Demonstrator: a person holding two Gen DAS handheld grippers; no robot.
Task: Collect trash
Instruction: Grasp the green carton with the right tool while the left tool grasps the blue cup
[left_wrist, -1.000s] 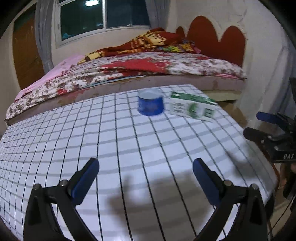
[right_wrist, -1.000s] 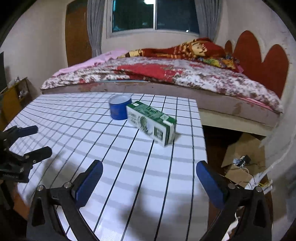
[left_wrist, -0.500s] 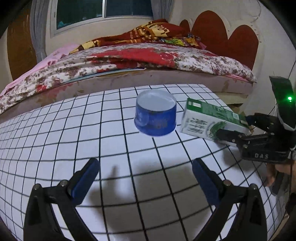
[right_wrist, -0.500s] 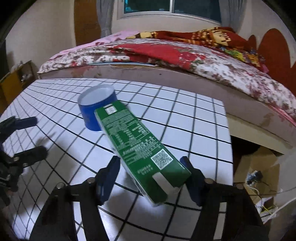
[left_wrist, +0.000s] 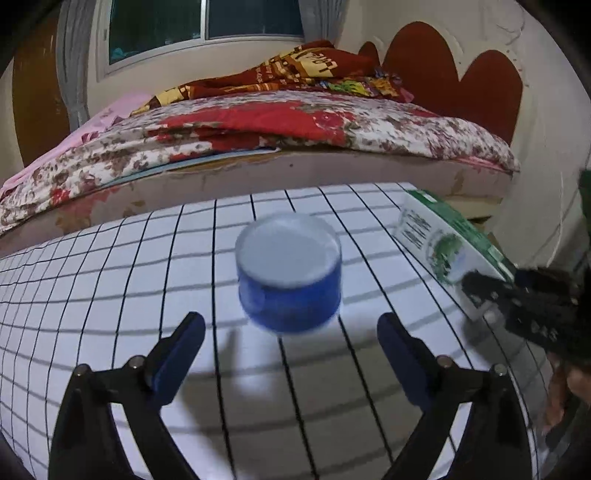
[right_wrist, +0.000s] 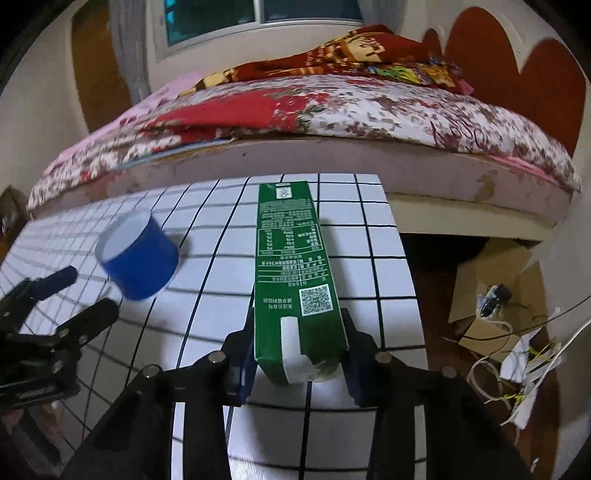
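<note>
A blue paper cup (left_wrist: 288, 273) stands upside down on the white gridded table (left_wrist: 110, 277). My left gripper (left_wrist: 290, 332) is low over the table with the cup's near side between its blue fingertips. Its jaws are wide, closing a little, and the pads are clear of the cup. A green drink carton (right_wrist: 291, 258) lies on its side at the table's right edge. My right gripper (right_wrist: 299, 358) has its jaws closing on the carton's near end, and both pads sit against its sides. The right wrist view also shows the cup (right_wrist: 138, 258) and my left gripper (right_wrist: 55, 295).
A bed (left_wrist: 295, 129) with a floral quilt runs along the table's far edge. The table's right edge (right_wrist: 402, 258) drops to the floor, where a cardboard box (right_wrist: 491, 295) and loose cables (right_wrist: 517, 369) lie. A hand (left_wrist: 565, 391) holds the right gripper.
Both grippers have moved forward and down to the objects. The right jaws came from wide open to against the carton's sides. The left jaws narrowed slightly around the cup.
</note>
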